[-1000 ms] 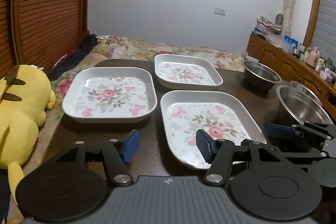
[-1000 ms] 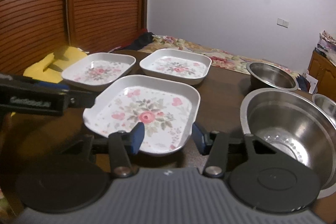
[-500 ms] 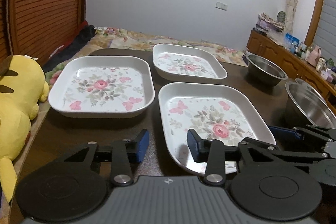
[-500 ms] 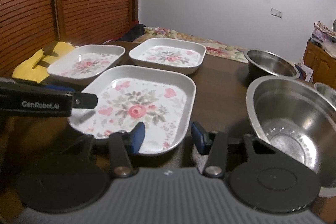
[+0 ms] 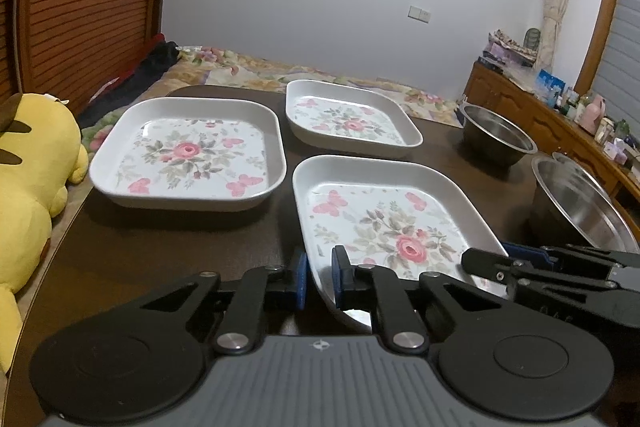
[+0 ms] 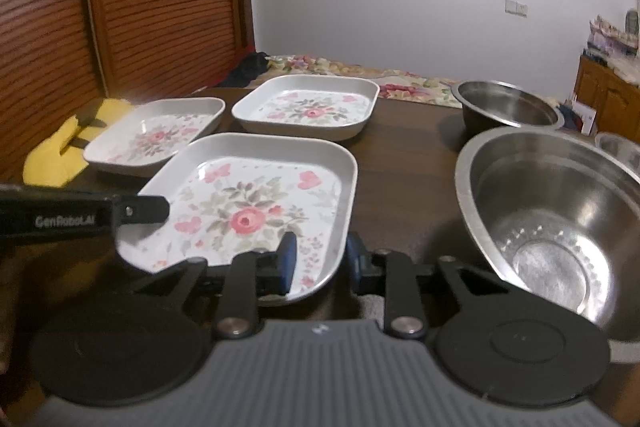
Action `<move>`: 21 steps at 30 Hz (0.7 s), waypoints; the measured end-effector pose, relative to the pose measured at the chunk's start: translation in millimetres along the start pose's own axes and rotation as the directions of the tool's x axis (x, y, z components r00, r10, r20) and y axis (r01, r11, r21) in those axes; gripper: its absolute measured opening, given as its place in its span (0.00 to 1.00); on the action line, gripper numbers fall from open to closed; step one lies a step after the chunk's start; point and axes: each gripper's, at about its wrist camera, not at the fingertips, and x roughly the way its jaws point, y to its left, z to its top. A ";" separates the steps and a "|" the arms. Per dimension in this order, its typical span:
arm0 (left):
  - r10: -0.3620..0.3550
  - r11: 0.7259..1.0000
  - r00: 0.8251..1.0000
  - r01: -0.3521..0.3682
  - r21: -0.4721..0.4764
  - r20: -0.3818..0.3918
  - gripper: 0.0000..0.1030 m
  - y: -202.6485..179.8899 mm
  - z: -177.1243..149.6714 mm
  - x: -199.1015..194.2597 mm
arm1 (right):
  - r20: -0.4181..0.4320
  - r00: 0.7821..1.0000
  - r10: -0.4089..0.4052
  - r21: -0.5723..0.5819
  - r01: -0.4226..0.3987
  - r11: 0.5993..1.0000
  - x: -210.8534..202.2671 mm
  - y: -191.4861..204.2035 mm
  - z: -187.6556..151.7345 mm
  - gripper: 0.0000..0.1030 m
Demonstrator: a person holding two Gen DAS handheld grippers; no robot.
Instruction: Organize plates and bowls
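Left wrist view: left gripper (image 5: 320,277) jaws clamped on near-left rim of near plate (image 5: 384,223), on counter (image 5: 160,247). Left plate (image 5: 188,151) and far plate (image 5: 348,119) lie flat beyond, apart. Small bowl (image 5: 496,137) far right; plush (image 5: 28,187) at left edge.

Right wrist view: right gripper (image 6: 320,261) jaws straddle same plate's near-right rim (image 6: 338,251), closed on it. Big bowl (image 6: 560,215) beside it, right.

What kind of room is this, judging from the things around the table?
Most likely a bedroom in a home: a bed with a floral bedspread lies beyond the table, a yellow plush toy beside it, and a cluttered wooden dresser at right.
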 end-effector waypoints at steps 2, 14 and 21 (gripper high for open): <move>-0.001 1.000 1.000 0.001 -0.003 0.002 0.13 0.9 -3.4 -5.2 | 0.009 1.000 0.008 -0.002 -0.008 1.000 -4.3 0.0 -1.1 0.25; -0.018 1.000 0.999 0.018 0.002 0.037 0.13 -3.4 -21.2 -49.1 | 0.071 0.995 0.073 -0.011 -0.073 0.997 -45.2 3.5 -10.5 0.22; -0.033 0.999 0.999 0.033 0.005 0.020 0.13 -11.2 -41.5 -67.5 | 0.086 0.993 0.085 -0.048 -0.081 0.996 -68.8 4.3 -27.9 0.22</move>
